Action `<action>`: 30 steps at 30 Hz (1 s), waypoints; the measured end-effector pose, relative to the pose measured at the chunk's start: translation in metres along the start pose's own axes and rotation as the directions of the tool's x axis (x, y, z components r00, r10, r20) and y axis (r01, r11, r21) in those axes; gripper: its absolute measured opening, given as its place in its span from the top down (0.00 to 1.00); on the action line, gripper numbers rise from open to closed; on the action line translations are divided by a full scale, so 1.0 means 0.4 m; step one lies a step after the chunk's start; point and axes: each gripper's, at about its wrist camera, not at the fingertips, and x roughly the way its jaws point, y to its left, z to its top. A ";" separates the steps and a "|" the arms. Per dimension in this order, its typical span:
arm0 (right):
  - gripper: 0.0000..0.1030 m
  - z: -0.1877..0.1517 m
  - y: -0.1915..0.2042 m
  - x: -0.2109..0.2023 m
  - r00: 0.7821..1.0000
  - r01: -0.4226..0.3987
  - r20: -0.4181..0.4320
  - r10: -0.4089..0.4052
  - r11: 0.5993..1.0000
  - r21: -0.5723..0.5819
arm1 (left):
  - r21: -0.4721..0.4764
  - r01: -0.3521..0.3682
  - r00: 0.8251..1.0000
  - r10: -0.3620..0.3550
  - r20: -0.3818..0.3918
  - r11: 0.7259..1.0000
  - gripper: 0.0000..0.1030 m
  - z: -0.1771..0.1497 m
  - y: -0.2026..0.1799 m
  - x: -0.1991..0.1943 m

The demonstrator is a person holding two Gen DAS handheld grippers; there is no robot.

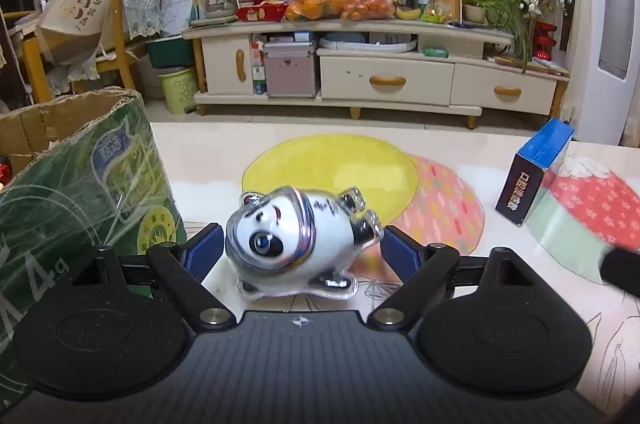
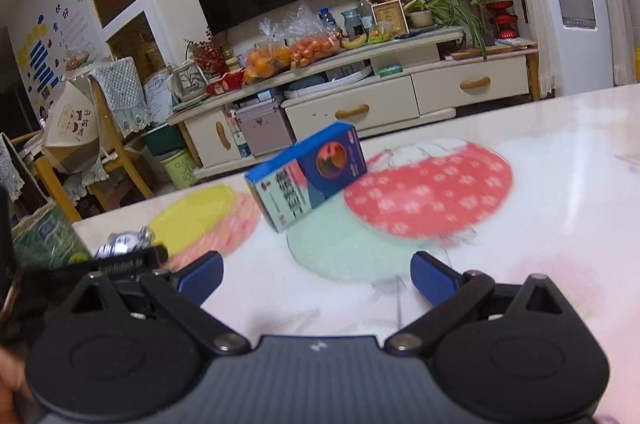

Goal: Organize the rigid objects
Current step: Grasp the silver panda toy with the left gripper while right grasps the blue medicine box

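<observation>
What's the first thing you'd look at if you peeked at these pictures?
Probably the shiny panda toy, lying on its side on the table between the open fingers of the left gripper. Next, the blue box standing tilted on the red and green circles of the tablecloth, ahead of the open, empty right gripper. A green cardboard box sits at the table's left edge.

Panda figurine (image 1: pixel 298 238): lying on its side on the counter (image 1: pixel 224 148), between the fingers of the left claw (image 1: pixel 302 248).
Cardboard carton (image 1: pixel 84 180): left of the figurine, at the counter's left edge.
Medicine box (image 2: pixel 308 174): upright on the counter, well right of the figurine, ahead of the right claw (image 2: pixel 318 274).
TV cabinet (image 1: pixel 384 72): behind the counter, on the floor.
</observation>
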 end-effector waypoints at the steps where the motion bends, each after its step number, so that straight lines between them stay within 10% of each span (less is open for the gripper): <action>1: 0.03 0.007 0.008 0.012 1.000 0.005 0.007 -0.005 1.000 0.000 | -0.008 -0.001 1.000 0.001 -0.011 1.000 0.06 -0.007 0.006 -0.005; 5: 0.03 0.035 0.042 0.070 1.000 0.011 0.027 -0.012 0.999 0.033 | -0.081 0.010 0.999 -0.014 -0.050 0.997 0.26 -0.004 0.034 0.010; 14: 0.07 0.075 0.097 0.199 0.987 0.158 0.021 -0.160 0.986 0.050 | -0.092 0.013 0.999 -0.017 -0.045 0.996 0.28 -0.008 0.036 0.003; 21: 0.55 0.071 0.062 0.210 0.970 0.243 -0.020 -0.242 0.967 0.079 | -0.068 0.095 0.995 -0.097 -0.037 0.993 0.28 -0.021 0.004 -0.014; 30: 0.78 0.033 0.027 0.090 0.978 0.208 0.008 -0.208 0.978 0.006 | 0.004 0.170 0.985 -0.170 -0.041 0.985 0.28 -0.078 -0.055 -0.091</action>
